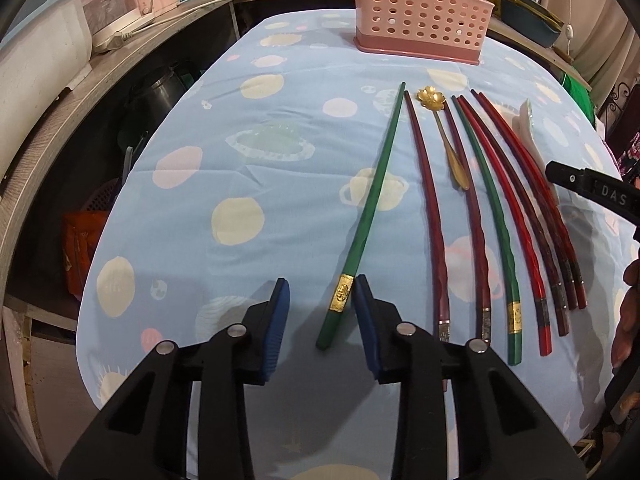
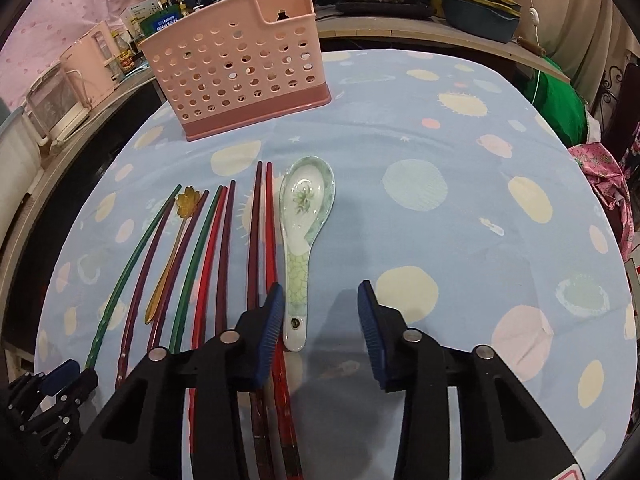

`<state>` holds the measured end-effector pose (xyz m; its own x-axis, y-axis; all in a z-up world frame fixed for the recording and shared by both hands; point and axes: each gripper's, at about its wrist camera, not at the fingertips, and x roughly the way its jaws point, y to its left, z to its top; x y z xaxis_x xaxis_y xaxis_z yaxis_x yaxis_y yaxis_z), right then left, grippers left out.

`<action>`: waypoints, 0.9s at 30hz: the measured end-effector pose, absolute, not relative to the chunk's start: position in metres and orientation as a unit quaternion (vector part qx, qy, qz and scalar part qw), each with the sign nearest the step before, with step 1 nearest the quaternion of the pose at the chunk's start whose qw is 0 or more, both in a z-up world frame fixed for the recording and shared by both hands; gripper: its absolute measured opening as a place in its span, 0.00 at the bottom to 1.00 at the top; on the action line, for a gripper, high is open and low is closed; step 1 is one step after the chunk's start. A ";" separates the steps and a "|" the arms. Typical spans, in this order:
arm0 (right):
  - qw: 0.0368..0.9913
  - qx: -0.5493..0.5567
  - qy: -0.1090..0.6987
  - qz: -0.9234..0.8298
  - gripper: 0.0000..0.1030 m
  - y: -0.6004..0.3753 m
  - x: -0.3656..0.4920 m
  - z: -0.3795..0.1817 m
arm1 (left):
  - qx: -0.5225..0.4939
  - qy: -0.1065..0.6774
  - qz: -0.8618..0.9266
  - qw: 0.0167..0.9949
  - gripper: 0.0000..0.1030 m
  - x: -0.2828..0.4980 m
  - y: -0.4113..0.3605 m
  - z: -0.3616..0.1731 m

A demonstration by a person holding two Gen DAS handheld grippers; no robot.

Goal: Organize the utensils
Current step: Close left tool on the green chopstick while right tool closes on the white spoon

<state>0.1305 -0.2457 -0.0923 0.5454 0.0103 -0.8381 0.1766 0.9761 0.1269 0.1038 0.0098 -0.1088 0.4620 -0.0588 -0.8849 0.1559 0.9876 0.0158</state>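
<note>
Left gripper (image 1: pixel 322 308) sits low over the near end of the green chopstick (image 1: pixel 370 216), which lies apart from the rest of the row on the blue spotted tablecloth (image 1: pixel 240 184); jaws spread, the gold band of the stick sits in the gap near the right pad, no squeeze visible yet. Right gripper (image 2: pixel 320 312) hangs over the handle end of the ceramic spoon (image 2: pixel 306 220), jaws also spread, spoon handle just beside the left pad, nothing pinched. Other chopsticks, red, maroon and one more green, lie side by side between the two tools with a small gold flower spoon (image 1: pixel 430 98) among them. Pink perforated holder (image 2: pixel 236 68) stands upright at the far side of the table, well apart from the utensils, and looks empty from here, though its inside is mostly hidden. Step in hand, as I read it: pick up the green stick and the spoon. To do it well, centre each item between the pads before closing; grip the stick on the banded thick end so it does not pivot. The spoon is glazed and curved, so it will likely slip; take the handle squarely, lift straight, and avoid nudging the neighbouring red sticks just left of it.
</note>
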 end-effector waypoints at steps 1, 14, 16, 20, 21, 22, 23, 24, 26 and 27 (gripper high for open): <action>0.872 0.101 0.477 -0.045 0.27 -0.246 0.131 -0.095 | 0.047 0.514 -0.063 0.854 0.31 0.104 0.010 -0.109; 0.875 0.095 0.471 -0.051 0.07 -0.254 0.116 -0.091 | 0.035 0.517 -0.073 0.852 0.13 0.101 0.011 -0.103; 0.877 0.097 0.468 -0.051 0.05 -0.257 0.109 -0.085 | 0.035 0.512 -0.074 0.855 0.12 0.097 0.012 -0.099; 0.885 0.092 0.453 -0.053 0.05 -0.259 0.093 -0.066 | 0.029 0.498 -0.074 0.863 0.08 0.091 0.016 -0.084; 0.888 0.093 0.448 -0.053 0.05 -0.261 0.090 -0.060 | 0.025 0.494 -0.074 0.866 0.08 0.090 0.017 -0.079; 0.890 0.094 0.443 -0.053 0.05 -0.262 0.087 -0.054 | 0.022 0.489 -0.075 0.869 0.07 0.089 0.019 -0.072; 0.893 0.095 0.438 -0.053 0.03 -0.263 0.085 -0.047 | 0.019 0.482 -0.075 0.873 0.07 0.089 0.020 -0.064; 0.895 0.097 0.432 -0.052 0.01 -0.264 0.083 -0.041 | 0.017 0.477 -0.075 0.876 0.07 0.089 0.021 -0.058; 0.902 0.096 0.417 -0.053 0.01 -0.266 0.080 -0.027 | 0.012 0.462 -0.078 0.883 0.07 0.091 0.022 -0.041; 0.905 0.094 0.411 -0.053 0.01 -0.266 0.079 -0.020 | 0.010 0.455 -0.080 0.887 0.07 0.092 0.023 -0.034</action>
<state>0.0795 -0.2658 -0.0196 0.6565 -0.0195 -0.7541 0.1739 0.9767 0.1261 0.0916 0.0226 -0.0339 0.5731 -0.1318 -0.8088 0.1502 0.9872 -0.0545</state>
